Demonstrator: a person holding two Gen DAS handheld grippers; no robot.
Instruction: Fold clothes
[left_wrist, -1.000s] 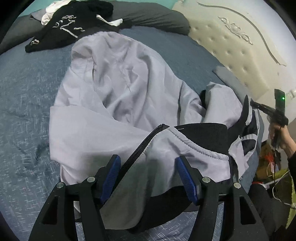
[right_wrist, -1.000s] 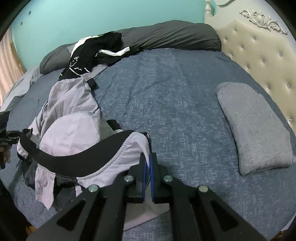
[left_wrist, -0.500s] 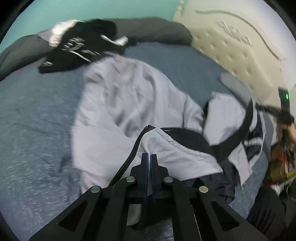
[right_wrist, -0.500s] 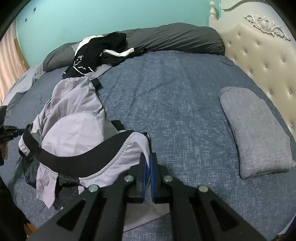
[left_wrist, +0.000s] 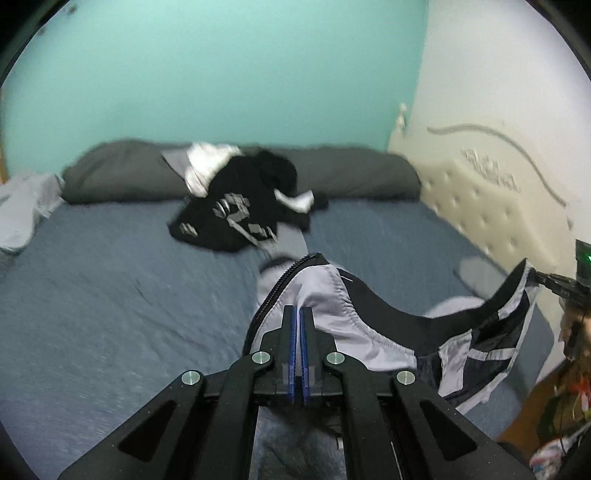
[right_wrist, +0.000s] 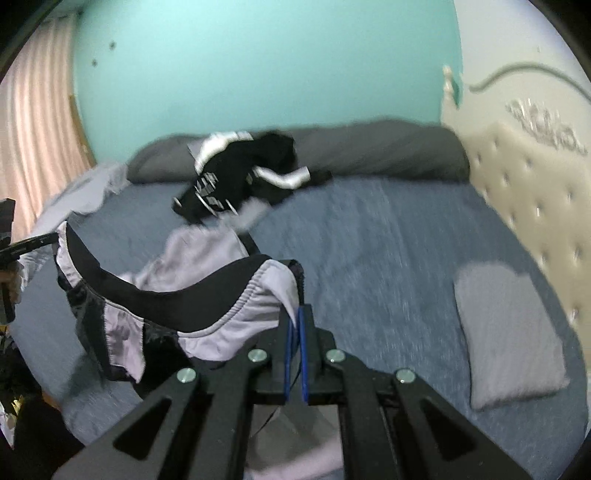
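Observation:
A pale lilac-grey jacket (left_wrist: 332, 314) with a black hem band and a black zip hangs lifted above the blue bed. My left gripper (left_wrist: 297, 314) is shut on its hem beside the zip. The other hem corner is pinched by my right gripper (right_wrist: 297, 314), also shut, with the jacket (right_wrist: 236, 306) sagging between the two. The black band (right_wrist: 177, 299) runs leftward to the left gripper's tip (right_wrist: 33, 243). In the left wrist view the right gripper (left_wrist: 554, 282) shows at the right edge. The jacket's lower part trails on the bed behind.
A black garment with white print (left_wrist: 240, 214) lies on the blue bedspread (left_wrist: 110, 288) before a dark grey bolster (left_wrist: 122, 173). A folded grey cloth (right_wrist: 506, 339) rests near the cream tufted headboard (right_wrist: 535, 192). Turquoise wall behind; pink curtain (right_wrist: 37, 147) at left.
My left gripper went from open around the hem to shut on it. Both grippers then rose, lifting the jacket's hem off the bed and stretching it between them; the views tilted up.

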